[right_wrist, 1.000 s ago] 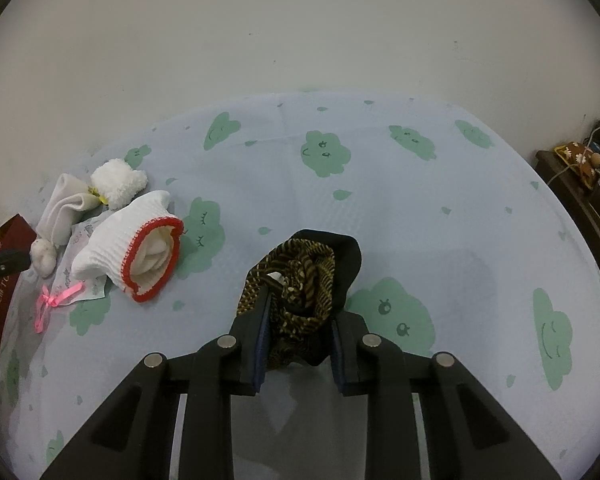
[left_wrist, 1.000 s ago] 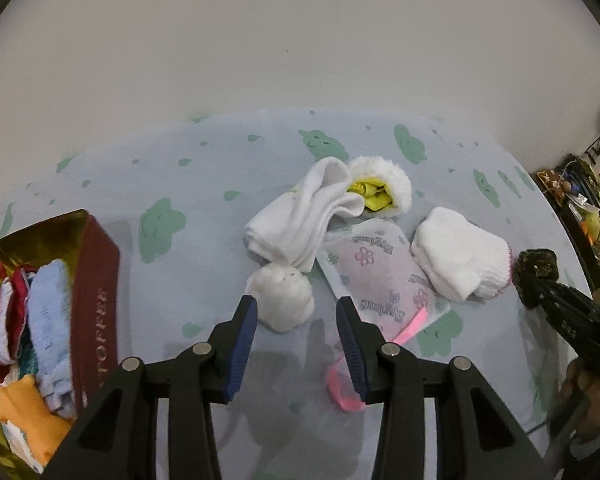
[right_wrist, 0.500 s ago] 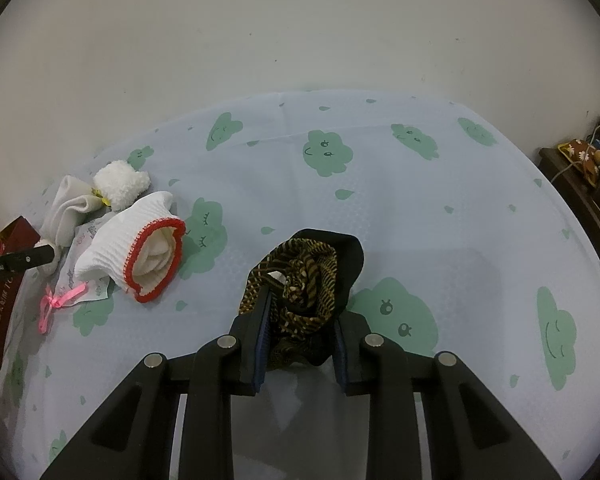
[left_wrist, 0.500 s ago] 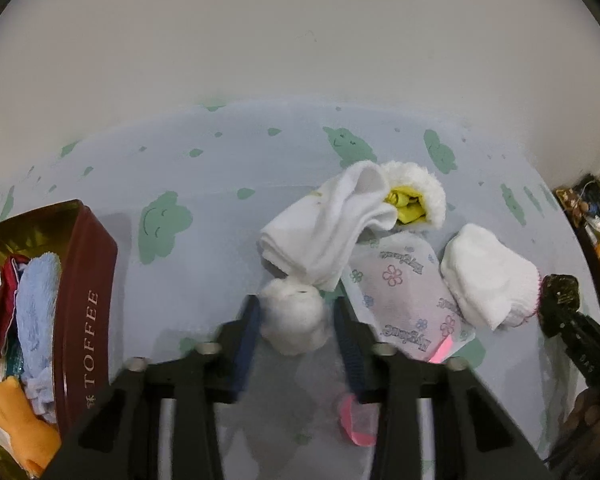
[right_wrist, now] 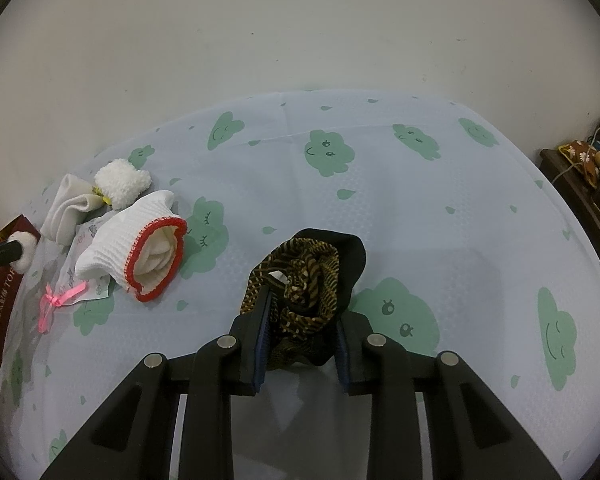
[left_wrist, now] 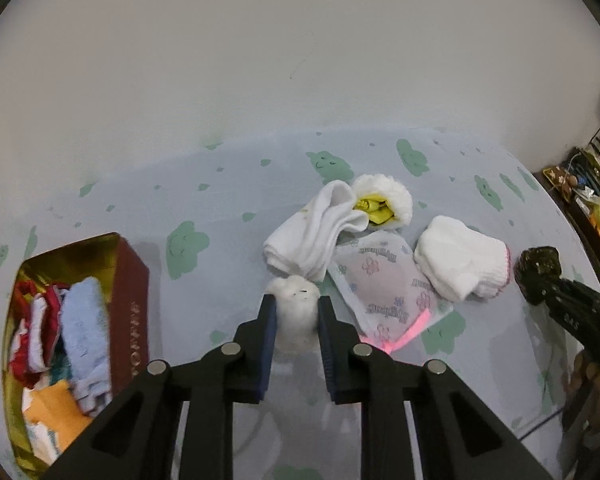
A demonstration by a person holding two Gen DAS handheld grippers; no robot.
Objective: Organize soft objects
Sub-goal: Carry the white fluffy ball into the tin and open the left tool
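On the far left a dark red box (left_wrist: pixel 130 312) is sitting on the bed sheet (left_wrist: pixel 228 184), and it is already holding folded soft things in red, blue and orange.

Just right of the box, the left gripper (left_wrist: pixel 297 312) is closing its two fingers on a little white fluffy ball (left_wrist: pixel 296 308). The ball is sitting between the blue pads and is getting squeezed at its sides. It is looking very light and squishy, like cotton, so it is probably not going to break or slip. Holding it around the middle, as now, seems the best way, since a pinch at the fuzzy edge could just pull out fluff.

Behind the ball a folded white sock (left_wrist: pixel 316 232) is lying against a fuzzy white thing with yellow inside (left_wrist: pixel 380 204). Next to them a thin flowery bag with a pink ribbon (left_wrist: pixel 384 288) is lying flat, and a knitted white glove (left_wrist: pixel 460 264) is resting at its right edge.

Further right, well apart from that pile, the right gripper (right_wrist: pixel 300 328) is pinching a bunched black and brown striped cloth (right_wrist: pixel 304 280). It is looking floppy and thin, so loose parts may be hanging down when it is lifted.
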